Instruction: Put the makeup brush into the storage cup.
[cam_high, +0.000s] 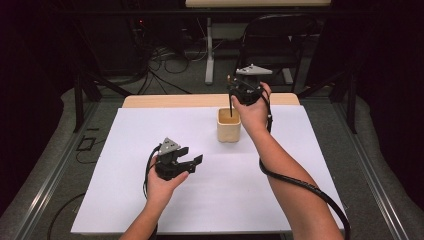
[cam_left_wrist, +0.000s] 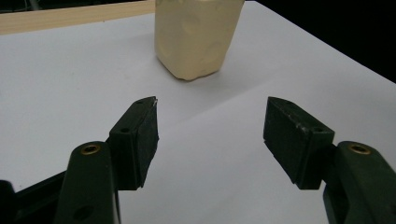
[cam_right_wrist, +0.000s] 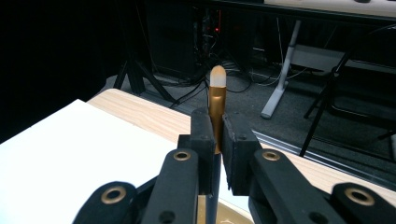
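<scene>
A cream cup (cam_high: 228, 125) stands on the white sheet (cam_high: 150, 130) near the table's middle back. My right gripper (cam_high: 235, 91) hovers just above it, shut on a thin dark pencil (cam_high: 230, 103) held upright, its lower end reaching down into the cup's mouth. In the right gripper view the pencil (cam_right_wrist: 216, 93) shows a gold ferrule and pale eraser tip rising between the pressed jaws of my right gripper (cam_right_wrist: 218, 135). My left gripper (cam_high: 194, 163) rests open lower left of the cup. In its own view the left gripper (cam_left_wrist: 210, 126) has nothing between its jaws, and the cup (cam_left_wrist: 194, 37) stands ahead.
The white sheet covers most of a wooden table (cam_high: 165, 100). Behind the table are a dark chair (cam_high: 272, 45), a white table leg (cam_high: 209, 55) and floor cables (cam_high: 165, 60). Dark metal frame rails (cam_high: 55, 170) run along both sides.
</scene>
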